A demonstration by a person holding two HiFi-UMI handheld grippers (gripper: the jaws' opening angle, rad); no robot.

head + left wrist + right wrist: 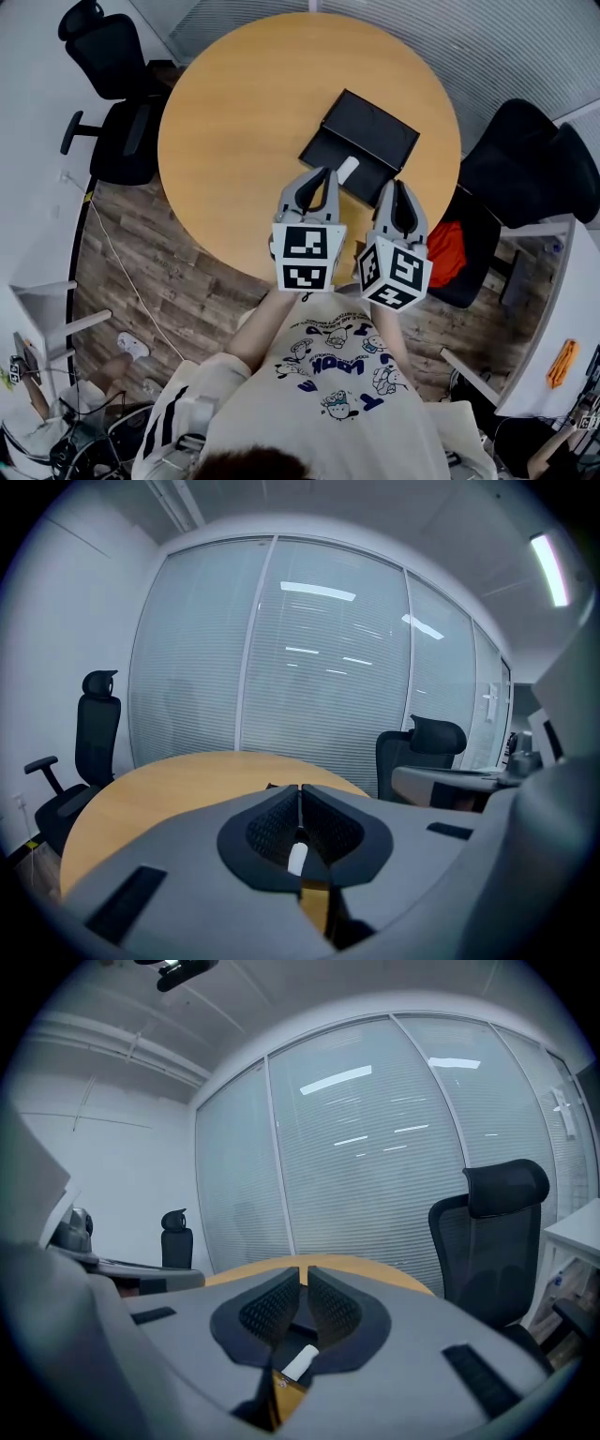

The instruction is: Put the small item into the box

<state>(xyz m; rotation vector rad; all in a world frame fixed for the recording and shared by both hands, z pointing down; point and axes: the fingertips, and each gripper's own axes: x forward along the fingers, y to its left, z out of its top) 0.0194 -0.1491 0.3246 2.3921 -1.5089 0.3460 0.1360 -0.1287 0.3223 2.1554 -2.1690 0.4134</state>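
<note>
Both tools hang above the near edge of the round tabletop [234, 103], side by side. The left tool [325, 173] has its jaws pressed together with nothing gripped. The right tool [397, 186] shows its jaws all but together, only a thin slit between them, and empty. The white item [347, 170] lies at the near edge of the open black box [368, 129], below and between the two tools' tips, touched by neither

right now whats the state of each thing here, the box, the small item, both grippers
box: open, lying on the table
small white item: loose at the box's near edge, in neither gripper
left gripper: shut, empty
right gripper: jaws all but together, empty
</note>
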